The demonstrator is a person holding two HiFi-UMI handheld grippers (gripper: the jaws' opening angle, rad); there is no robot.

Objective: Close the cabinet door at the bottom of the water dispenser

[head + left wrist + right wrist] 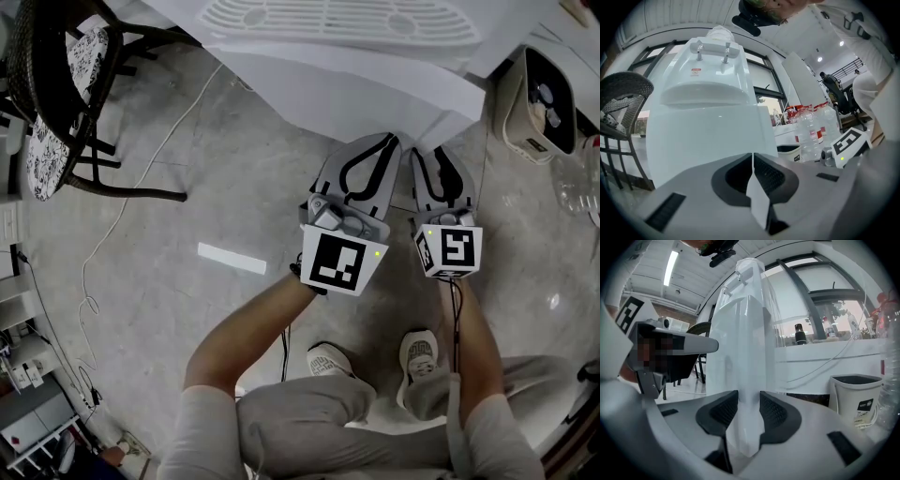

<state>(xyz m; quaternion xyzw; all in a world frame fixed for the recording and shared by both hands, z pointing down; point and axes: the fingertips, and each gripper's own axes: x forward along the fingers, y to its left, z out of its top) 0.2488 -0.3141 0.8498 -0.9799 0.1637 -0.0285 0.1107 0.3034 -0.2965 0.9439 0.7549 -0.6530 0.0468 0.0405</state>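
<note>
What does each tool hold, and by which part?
The cabinet door, by its edge. The left tool is shut on a thin part; the right tool has a thicker part between its jaws and seems to press on it.

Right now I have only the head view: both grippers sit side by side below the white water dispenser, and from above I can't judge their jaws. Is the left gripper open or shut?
Observer: Shut. Its own view shows the left gripper with its jaws together, facing the water dispenser.
Reviewer: And the right one?
Observer: The right gripper has a white panel edge-on between its jaws, with the pads against both of its faces. It looks like the door.
Reviewer: Which side of the dispenser faces them?
Observer: The front. Two taps show near its top.
</note>
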